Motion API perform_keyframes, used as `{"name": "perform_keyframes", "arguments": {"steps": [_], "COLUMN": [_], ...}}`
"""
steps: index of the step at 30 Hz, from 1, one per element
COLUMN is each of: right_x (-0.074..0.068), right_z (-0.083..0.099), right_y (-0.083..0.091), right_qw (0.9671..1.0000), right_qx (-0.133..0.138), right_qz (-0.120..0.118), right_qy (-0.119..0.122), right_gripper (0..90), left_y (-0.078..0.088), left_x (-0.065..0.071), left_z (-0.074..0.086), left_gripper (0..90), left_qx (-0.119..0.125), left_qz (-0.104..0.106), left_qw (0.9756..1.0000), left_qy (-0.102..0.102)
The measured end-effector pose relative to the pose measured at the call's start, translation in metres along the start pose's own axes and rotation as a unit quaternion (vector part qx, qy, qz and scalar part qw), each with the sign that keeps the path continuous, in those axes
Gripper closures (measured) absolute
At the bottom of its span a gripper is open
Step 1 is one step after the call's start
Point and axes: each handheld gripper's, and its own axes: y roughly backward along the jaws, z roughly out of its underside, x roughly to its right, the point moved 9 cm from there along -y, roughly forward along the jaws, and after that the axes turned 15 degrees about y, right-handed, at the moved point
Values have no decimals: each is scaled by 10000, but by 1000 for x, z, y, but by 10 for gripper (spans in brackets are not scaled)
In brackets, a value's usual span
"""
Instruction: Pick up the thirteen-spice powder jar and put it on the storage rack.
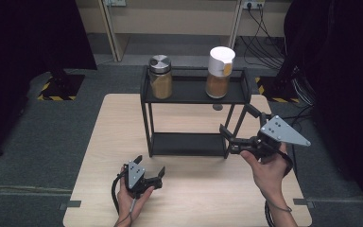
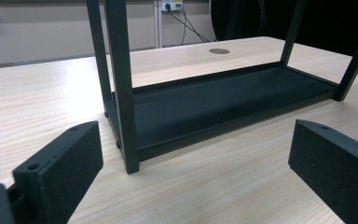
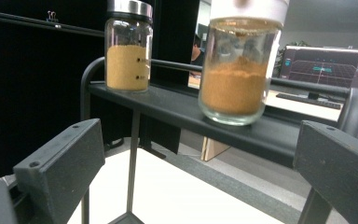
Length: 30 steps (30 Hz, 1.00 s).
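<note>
A black two-tier rack (image 1: 194, 92) stands on the wooden table (image 1: 108, 142). On its top shelf are a silver-lidded jar (image 1: 160, 75) of tan powder at the left and a white-lidded jar (image 1: 220, 71) of orange-brown powder at the right. My left gripper (image 1: 150, 164) rests low near the table's front, open and holding nothing, facing the rack's bottom shelf (image 2: 214, 102) and front leg (image 2: 123, 84). My right gripper (image 1: 237, 120) is raised beside the rack's right end, open. It looks up at the white-lidded jar (image 3: 235, 65), the silver-lidded jar (image 3: 127, 46) and the top shelf (image 3: 177, 109).
A round cable hole (image 1: 217, 107) sits in the table behind the rack. Cables (image 1: 264, 42) trail on the floor at the back right, and dark curtains (image 1: 28, 38) hang on both sides. A lit monitor (image 3: 328, 65) shows beyond the rack.
</note>
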Motion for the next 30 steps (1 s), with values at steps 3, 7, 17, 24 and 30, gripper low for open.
{"name": "perform_keyframes", "arguments": {"steps": [3,7,17,24,30], "right_x": [-3,-5,-9,-12,-13], "right_z": [5,13,26,36,40], "right_y": [3,7,17,22,23], "right_qw": [10000,10000,9999,9998,9998], "right_qx": [-34,-67,-85,-132,-142], "right_qz": [11,-14,32,48,57], "right_qy": [-22,-51,-113,-140,-101], "right_gripper": [22,22,23,24,24], "left_y": [0,0,0,0,0], "left_x": [0,1,1,1,1], "left_z": [0,0,1,1,1], "left_gripper": [21,21,22,22,22], "left_qx": [8,9,21,19,24], "left_qz": [-2,-13,-7,-20,-23], "left_qw": [10000,10000,10000,10000,10000], "left_qy": [-4,-36,-19,-42,-39]}}
